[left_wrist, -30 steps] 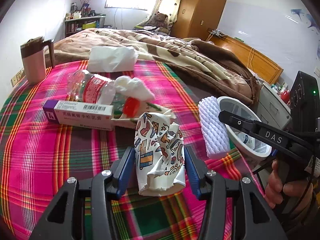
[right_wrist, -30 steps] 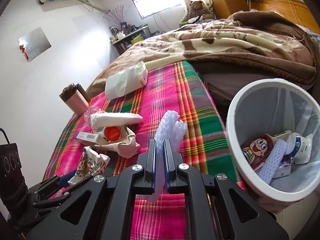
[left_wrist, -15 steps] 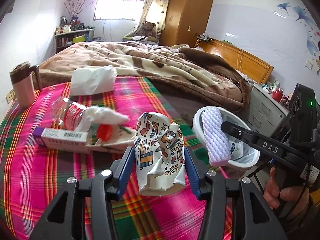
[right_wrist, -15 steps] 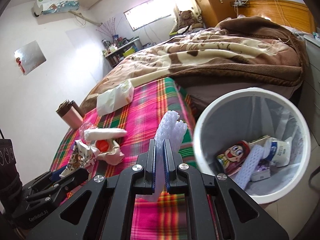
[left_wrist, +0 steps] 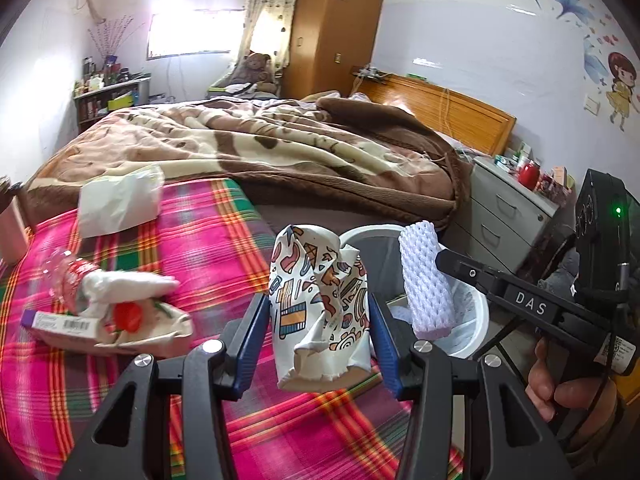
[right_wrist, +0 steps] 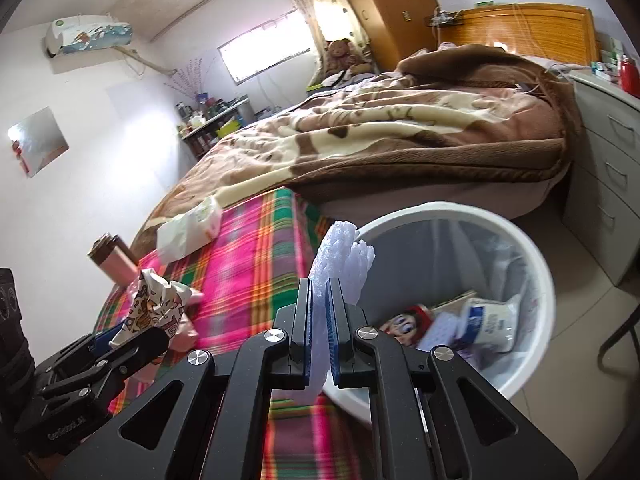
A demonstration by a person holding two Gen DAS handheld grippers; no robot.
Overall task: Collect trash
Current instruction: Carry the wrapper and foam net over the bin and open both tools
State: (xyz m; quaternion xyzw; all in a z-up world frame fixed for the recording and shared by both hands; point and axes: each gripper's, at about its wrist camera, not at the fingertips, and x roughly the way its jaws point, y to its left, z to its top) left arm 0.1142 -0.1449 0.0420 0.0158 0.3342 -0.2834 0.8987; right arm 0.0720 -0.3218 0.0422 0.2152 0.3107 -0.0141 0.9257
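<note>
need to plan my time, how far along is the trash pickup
Done: several wrappers already lie in the white bin. In hand: left gripper holds a crumpled paper cup, right gripper pinches foam netting. Left: bottle, box and tissue pack on the bed.

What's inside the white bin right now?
In the white bin: a cartoon-face wrapper, a white pouch and a white foam net. The near wall and the right gripper hide the rest.

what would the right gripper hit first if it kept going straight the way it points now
Probably the white trash bin: the right gripper, shut on the white foam net, points at its near rim and open mouth. Depth is unclear, so it may just clear the rim.
</note>
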